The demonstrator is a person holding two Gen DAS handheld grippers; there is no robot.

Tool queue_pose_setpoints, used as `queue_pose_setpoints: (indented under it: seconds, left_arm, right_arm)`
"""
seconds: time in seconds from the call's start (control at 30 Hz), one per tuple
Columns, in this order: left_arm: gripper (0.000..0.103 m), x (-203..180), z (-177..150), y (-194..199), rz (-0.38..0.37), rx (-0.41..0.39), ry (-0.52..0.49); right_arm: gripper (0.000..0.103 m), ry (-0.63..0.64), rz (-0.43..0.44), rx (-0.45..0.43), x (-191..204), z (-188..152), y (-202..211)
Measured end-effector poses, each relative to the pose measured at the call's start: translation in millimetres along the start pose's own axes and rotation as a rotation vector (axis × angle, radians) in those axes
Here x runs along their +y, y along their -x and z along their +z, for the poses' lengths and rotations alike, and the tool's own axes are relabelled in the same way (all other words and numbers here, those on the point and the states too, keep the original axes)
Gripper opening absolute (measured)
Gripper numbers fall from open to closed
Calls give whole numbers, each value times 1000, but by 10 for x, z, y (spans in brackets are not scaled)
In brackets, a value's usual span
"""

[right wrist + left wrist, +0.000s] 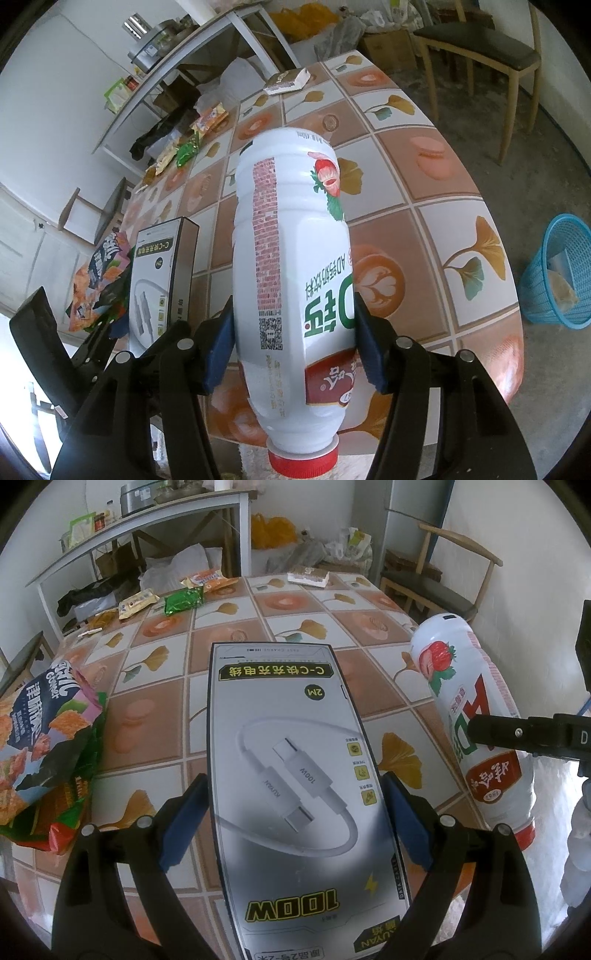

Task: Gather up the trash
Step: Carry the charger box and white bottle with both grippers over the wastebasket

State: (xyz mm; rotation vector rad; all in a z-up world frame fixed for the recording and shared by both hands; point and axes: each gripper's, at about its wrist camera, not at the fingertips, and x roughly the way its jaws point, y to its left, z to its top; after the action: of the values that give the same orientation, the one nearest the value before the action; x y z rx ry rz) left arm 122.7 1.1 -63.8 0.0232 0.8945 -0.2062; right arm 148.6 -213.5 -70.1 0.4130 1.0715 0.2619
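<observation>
- Left claw (295,812) grips cable box (295,775), lifted above bench (369,635).
- Right claw (293,350) clamps bottle (291,258), cap toward camera.
- Step: both items picked, carry pending.
- Next: likely swing to blue basket (557,280) at 3 o'clock on floor, release.

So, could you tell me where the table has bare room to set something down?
The tablecloth is bare between the white tray at the far edge and the held cable box. Crowded: snack wrappers far left, chip bag near left.
</observation>
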Motion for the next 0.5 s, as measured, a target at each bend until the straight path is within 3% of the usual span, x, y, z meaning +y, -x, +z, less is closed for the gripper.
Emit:
queue_pose_setpoints:
  seconds: [0.5]
  left_arm:
    - [88,-67,15,229,-7,-43,1]
  right_arm:
    - [57,-14,64,-40,-36,-47,273]
